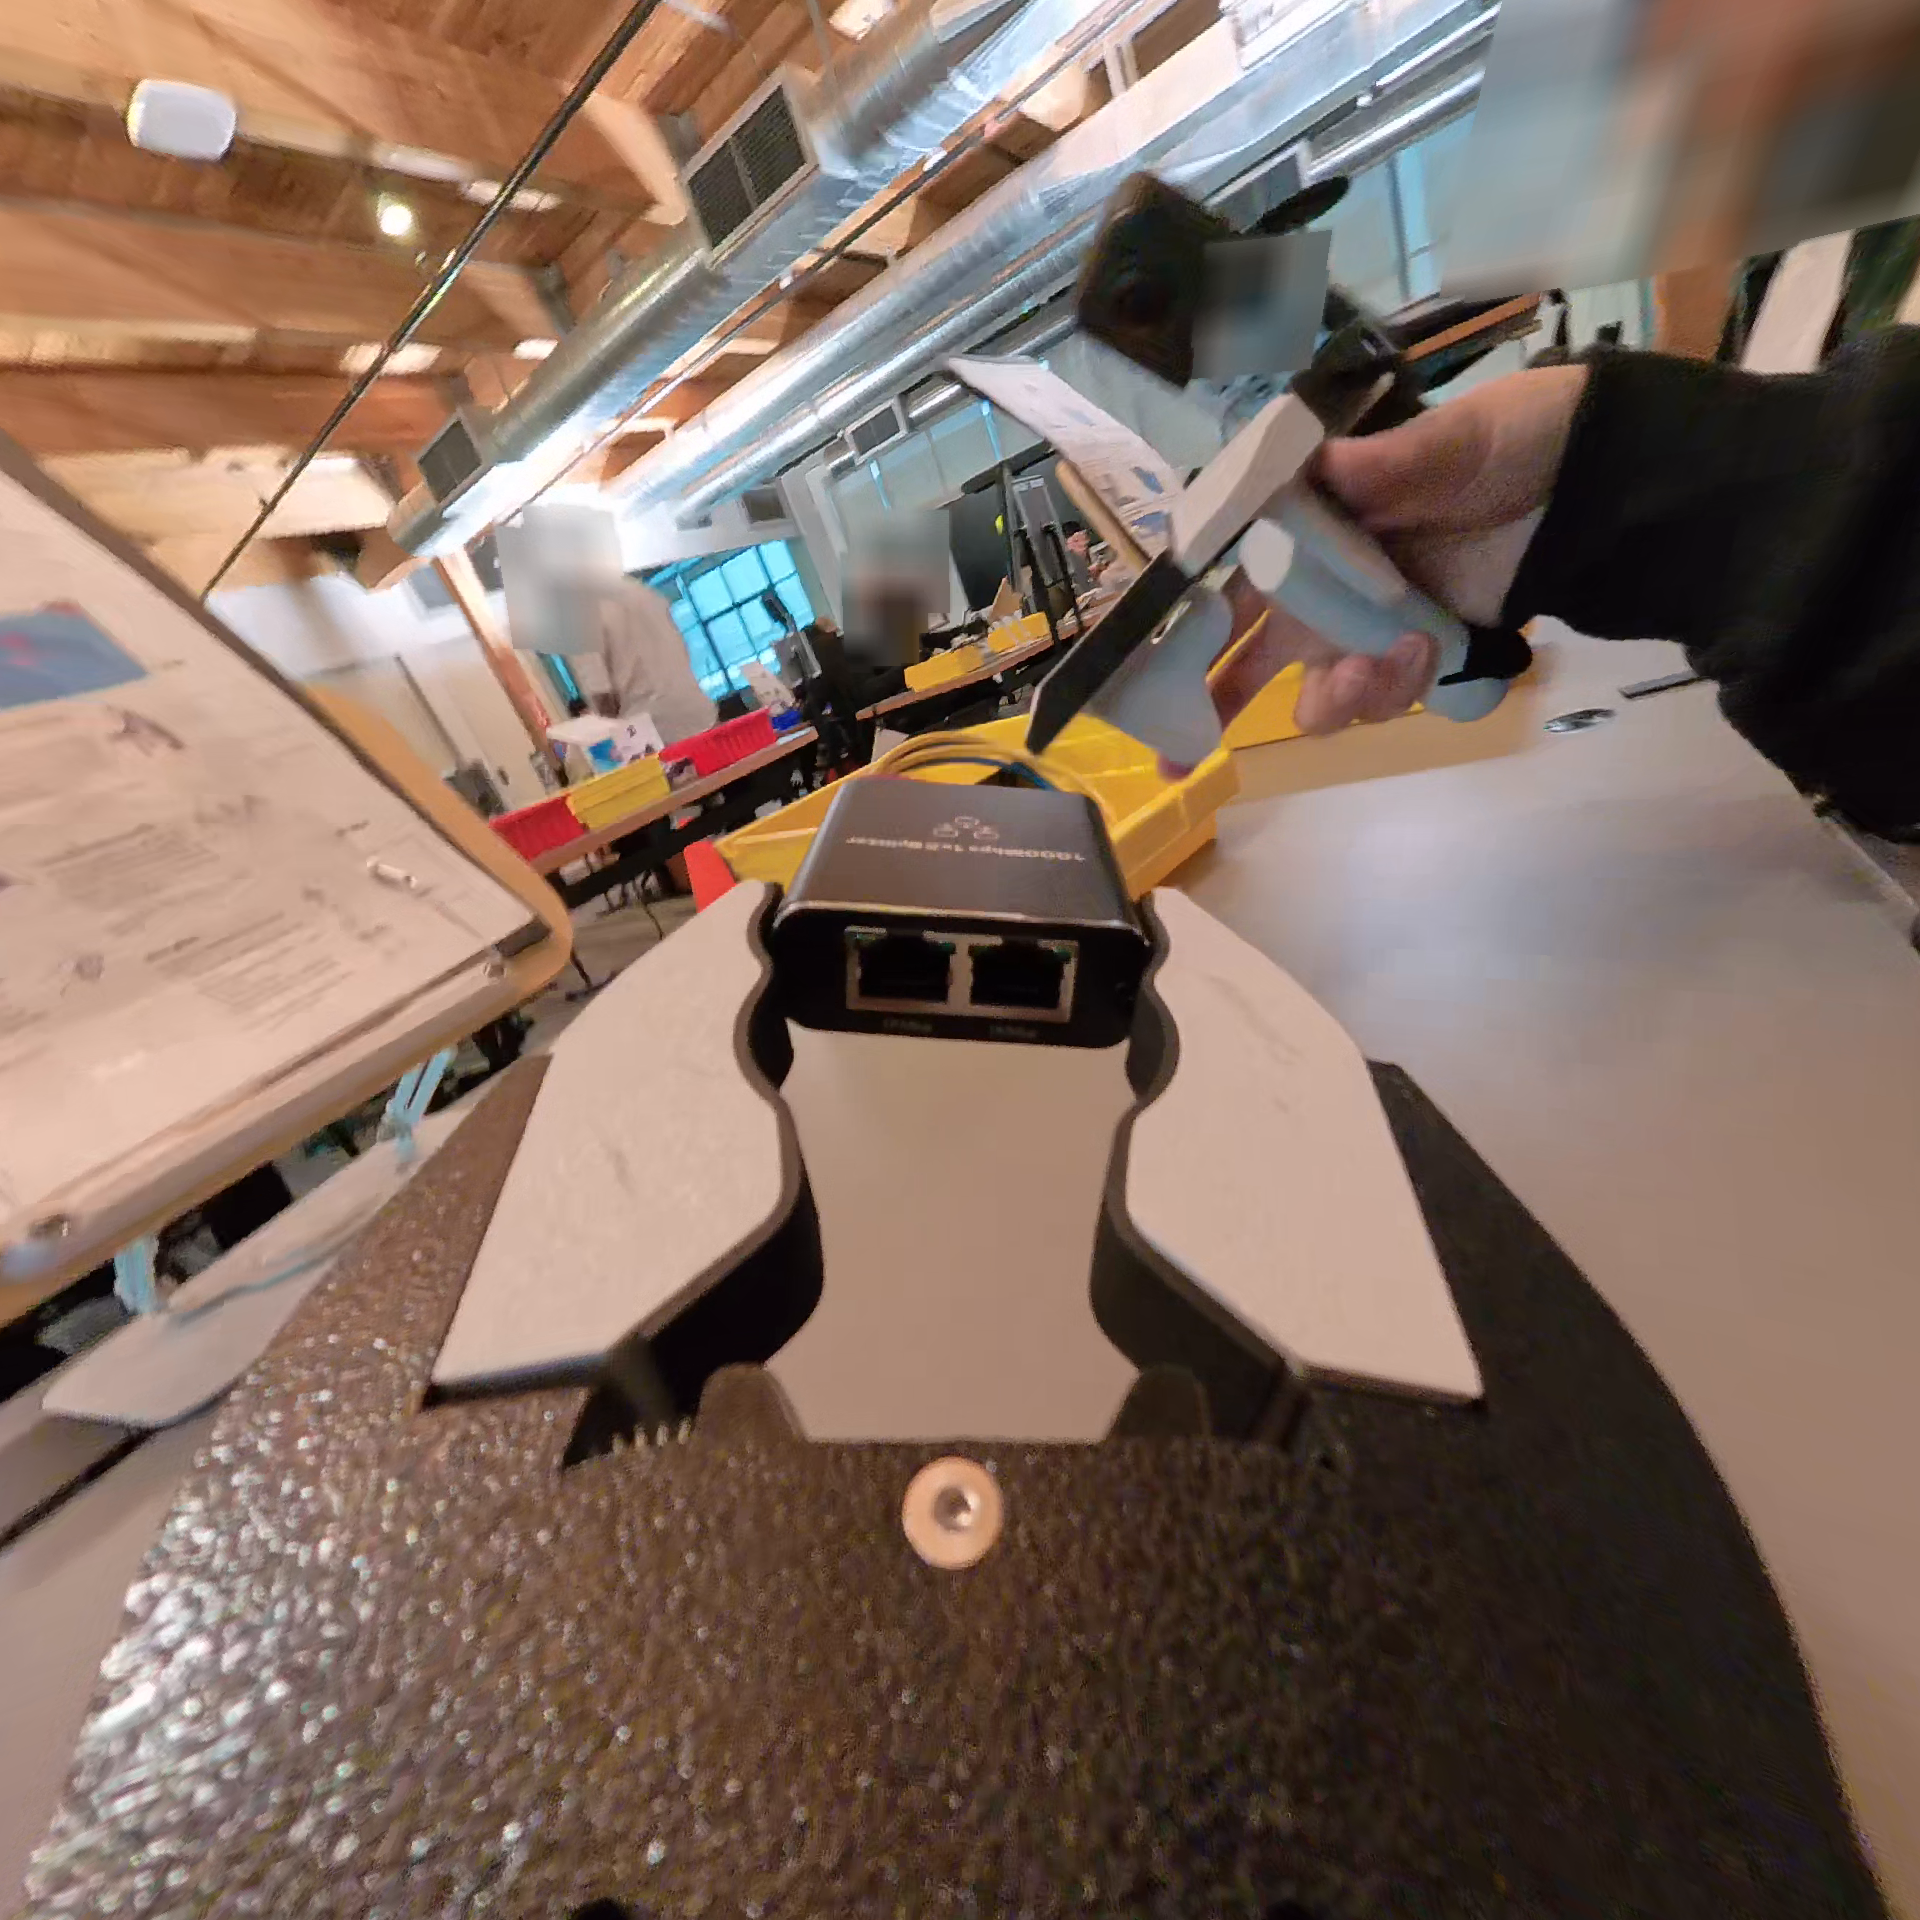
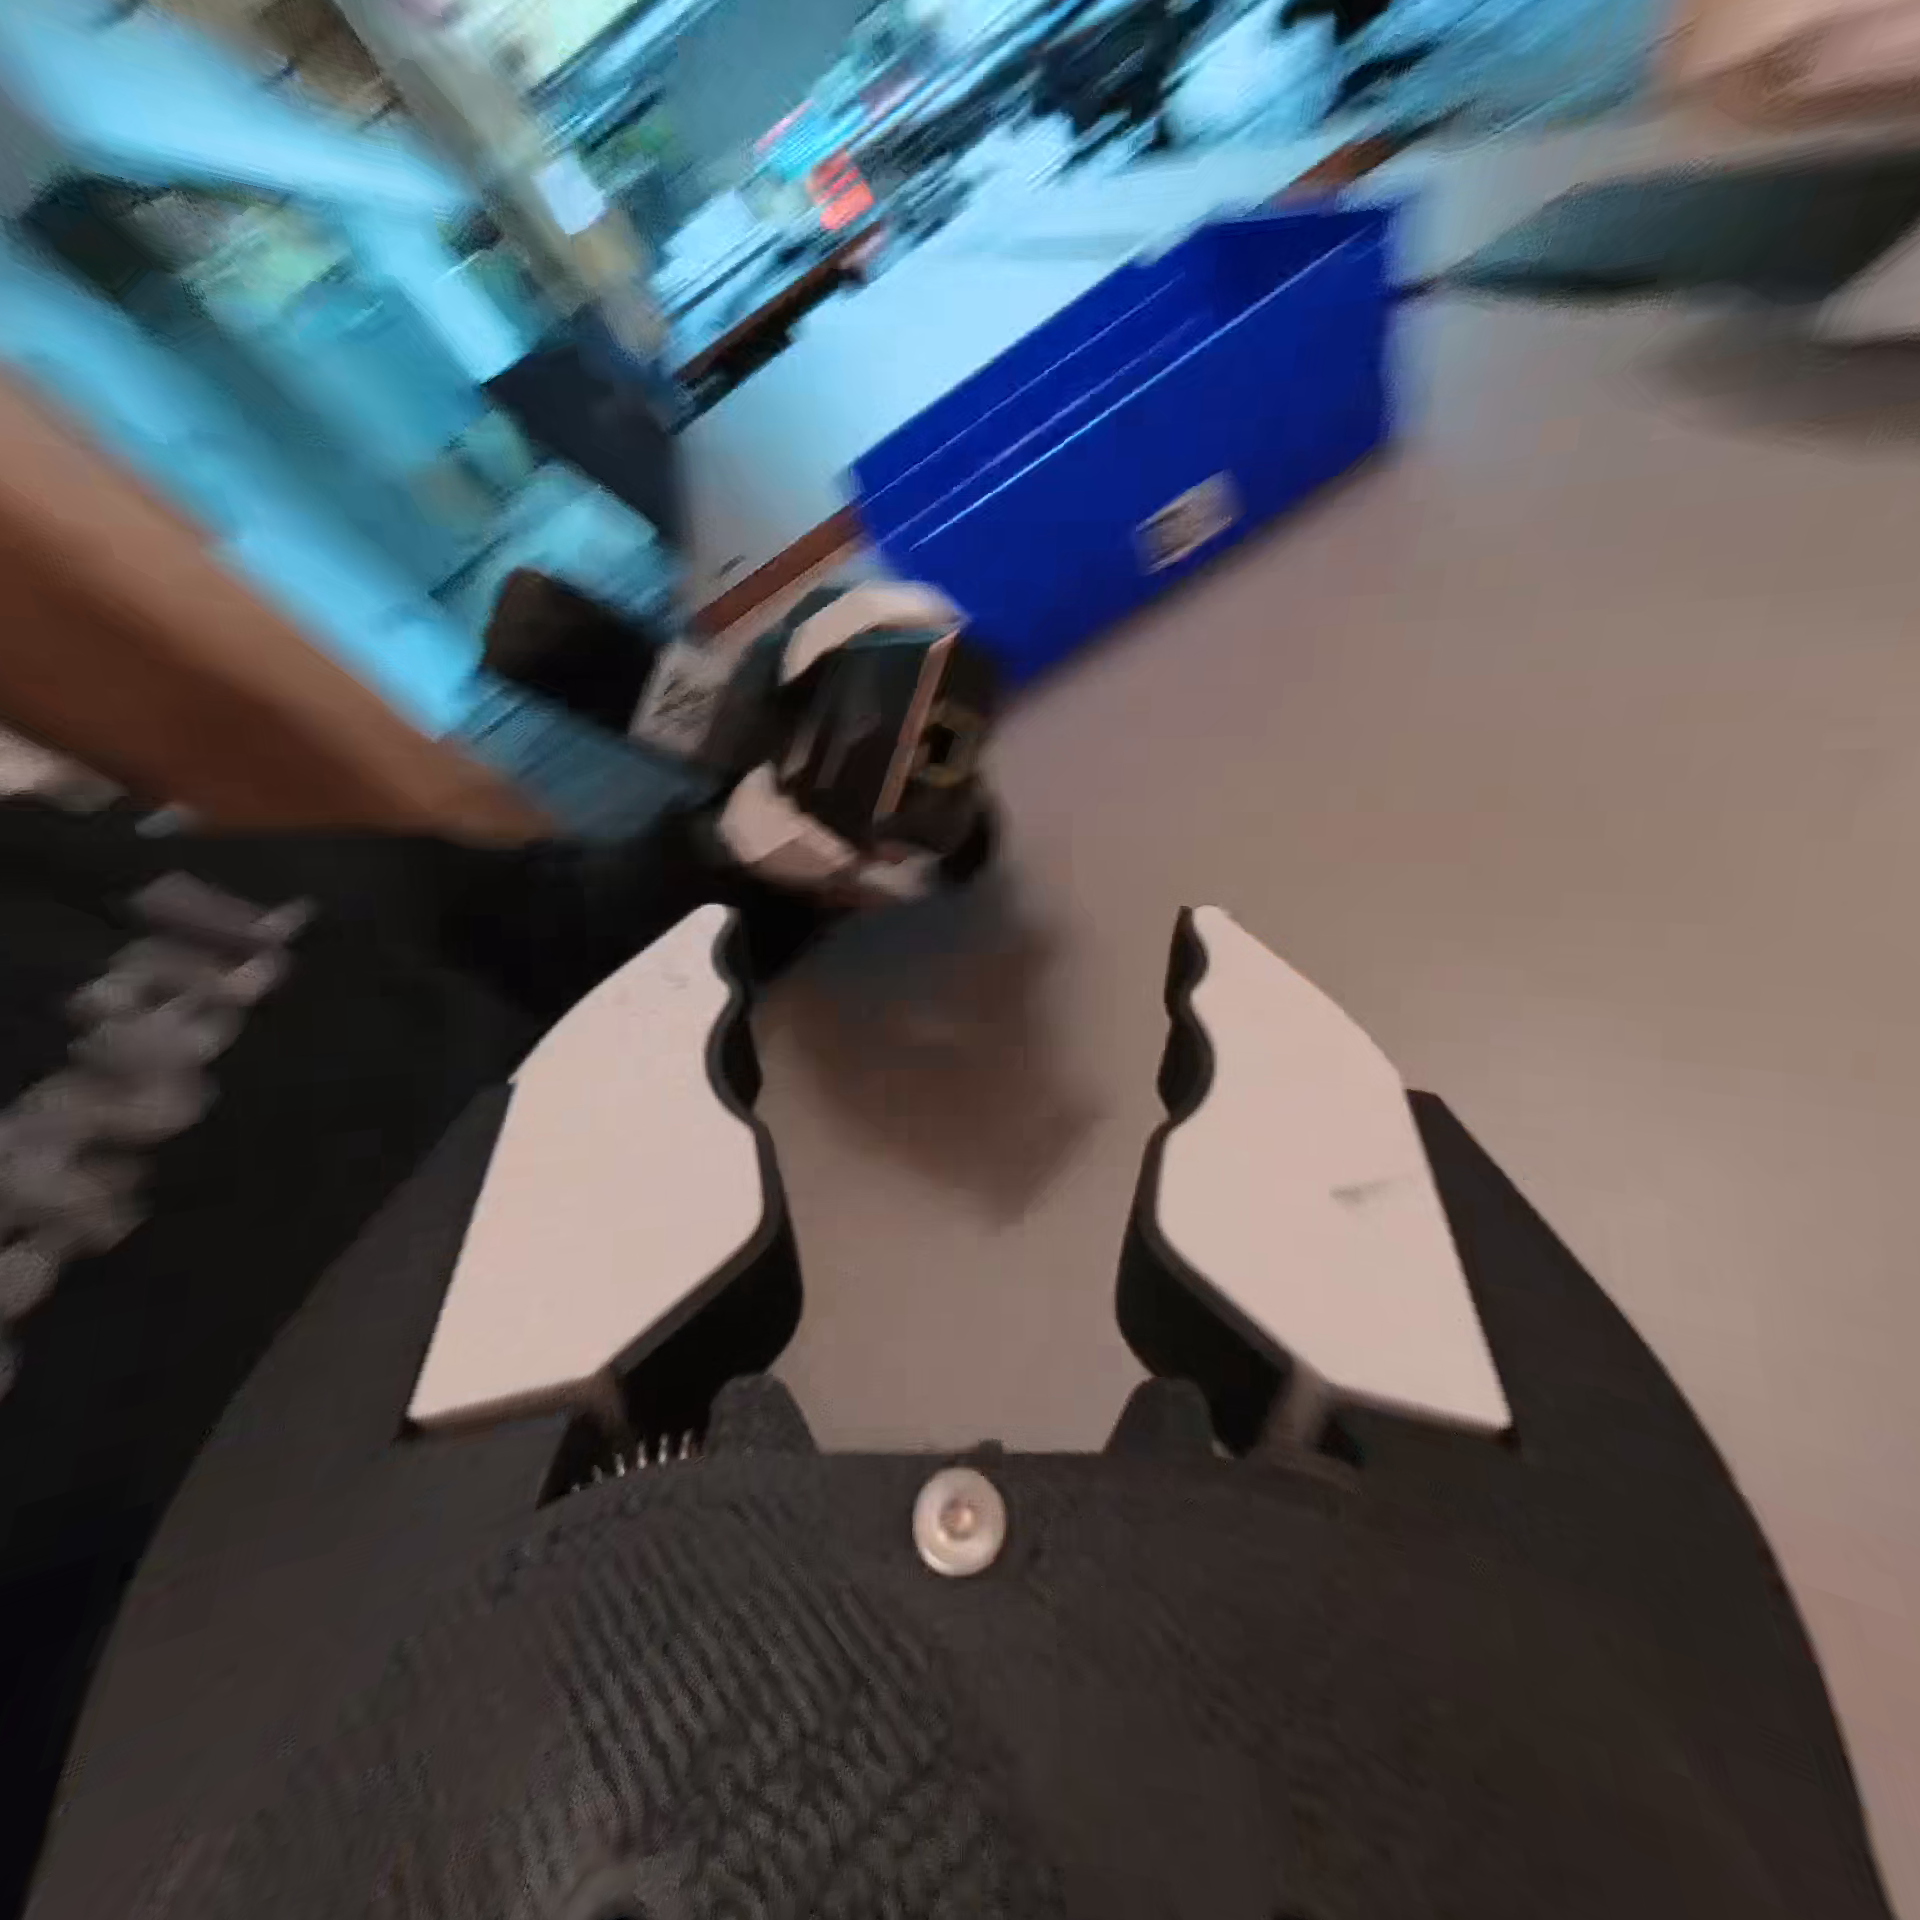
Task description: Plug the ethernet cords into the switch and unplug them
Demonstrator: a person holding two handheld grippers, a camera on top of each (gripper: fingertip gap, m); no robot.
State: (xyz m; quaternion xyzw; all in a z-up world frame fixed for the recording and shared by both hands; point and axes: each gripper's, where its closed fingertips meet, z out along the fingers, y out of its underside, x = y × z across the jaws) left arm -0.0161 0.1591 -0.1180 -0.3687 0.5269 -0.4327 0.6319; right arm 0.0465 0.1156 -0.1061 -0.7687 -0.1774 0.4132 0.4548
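The left gripper (image 1: 956, 971) clamps a small black metal switch (image 1: 954, 914) between its jaws, its two empty ports facing back toward the camera, likely steadied for plugging. The right gripper (image 2: 961, 971), jaws apart and empty, hangs above the grey table (image 2: 1455, 935).

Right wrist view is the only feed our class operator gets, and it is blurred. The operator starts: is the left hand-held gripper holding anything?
Observer: Yes. The left hand-held gripper is closed on a small black metal switch box.
Operator: Is anything plugged into it?
Observer: No. Its two ports face the left camera and both are empty.
Operator: Where are the cords?
Observer: Yellow and blue cords lie in a yellow plastic bin just behind the box.
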